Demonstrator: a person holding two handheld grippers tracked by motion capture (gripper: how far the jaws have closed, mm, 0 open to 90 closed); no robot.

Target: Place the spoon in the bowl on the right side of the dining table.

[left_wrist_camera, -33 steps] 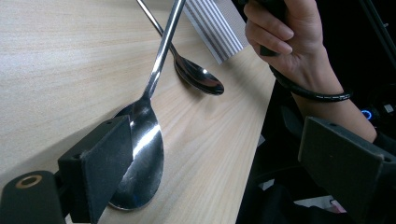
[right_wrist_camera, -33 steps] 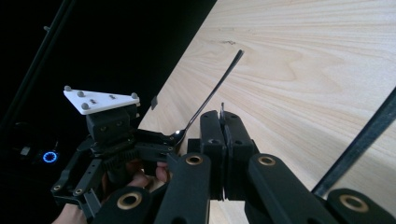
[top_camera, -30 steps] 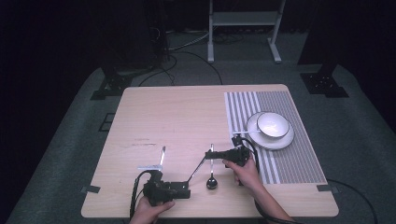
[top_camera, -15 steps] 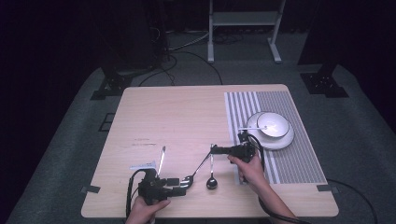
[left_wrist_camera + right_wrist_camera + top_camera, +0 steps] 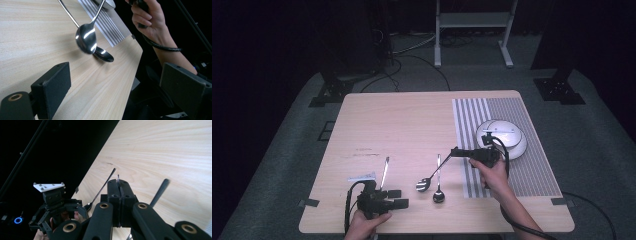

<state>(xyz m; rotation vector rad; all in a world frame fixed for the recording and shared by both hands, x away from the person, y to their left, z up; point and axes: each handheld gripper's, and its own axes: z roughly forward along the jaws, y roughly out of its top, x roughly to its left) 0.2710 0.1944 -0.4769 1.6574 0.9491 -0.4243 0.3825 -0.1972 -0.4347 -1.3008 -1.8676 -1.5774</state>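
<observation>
My right gripper (image 5: 455, 151) is shut on the handle tip of a steel spoon (image 5: 425, 183), which slants down to the left with its bowl just above the wood. In the right gripper view the jaws of that gripper (image 5: 118, 182) pinch the thin handle (image 5: 118, 178). A second spoon (image 5: 438, 194) lies flat beside it. A third spoon (image 5: 385, 171) lies by my left gripper (image 5: 399, 198), which stands open and empty at the near edge. In the left gripper view the held spoon's bowl (image 5: 86, 40) hangs over the lying spoon (image 5: 103, 54).
A striped grey mat (image 5: 492, 172) covers the table's right side, with a white bowl on a plate (image 5: 503, 137) on it. A small white label (image 5: 361, 176) lies near the third spoon. The wooden table (image 5: 412, 120) is bare at the far left.
My right gripper has moved away from me and to the right, carrying the held spoon with it. The left gripper has shifted slightly left.
</observation>
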